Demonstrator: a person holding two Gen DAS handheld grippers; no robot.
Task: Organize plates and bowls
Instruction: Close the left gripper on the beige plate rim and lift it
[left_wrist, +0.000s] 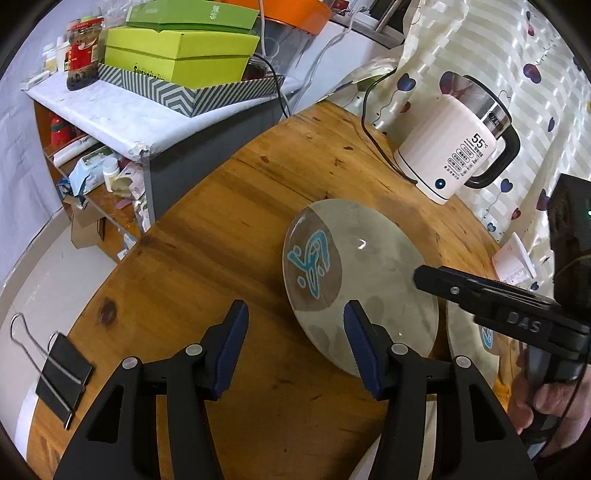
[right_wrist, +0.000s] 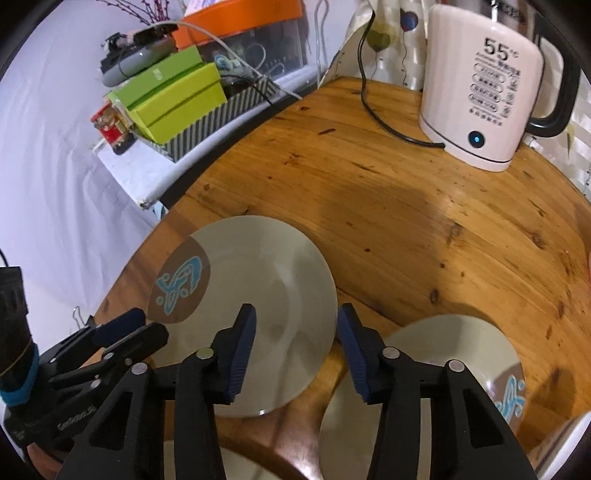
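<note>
The round wooden table (right_wrist: 406, 229) fills most of both views. At its far side stands a white electric kettle (right_wrist: 484, 88) with a black handle, upright, and its black cable (right_wrist: 373, 110) runs off the edge.

A grey plate (right_wrist: 255, 302) lies flat on the table, face up. Being round, it has no long axis; its brown patch with a blue drawing (right_wrist: 181, 282) points to the left edge of the table in the right wrist view. A second plate (right_wrist: 454, 354) of the same kind lies just beside it on the right, with its patch toward the near right.

The right gripper (right_wrist: 297, 347) has its jaws apart around the right rim of the first plate; I cannot tell if the pads touch it. The left gripper (left_wrist: 295, 343) is also parted, one finger (left_wrist: 360, 339) over the plate's near left rim, with no grip visible. A black binder clip (left_wrist: 62, 380) lies at the table's left edge.
</note>
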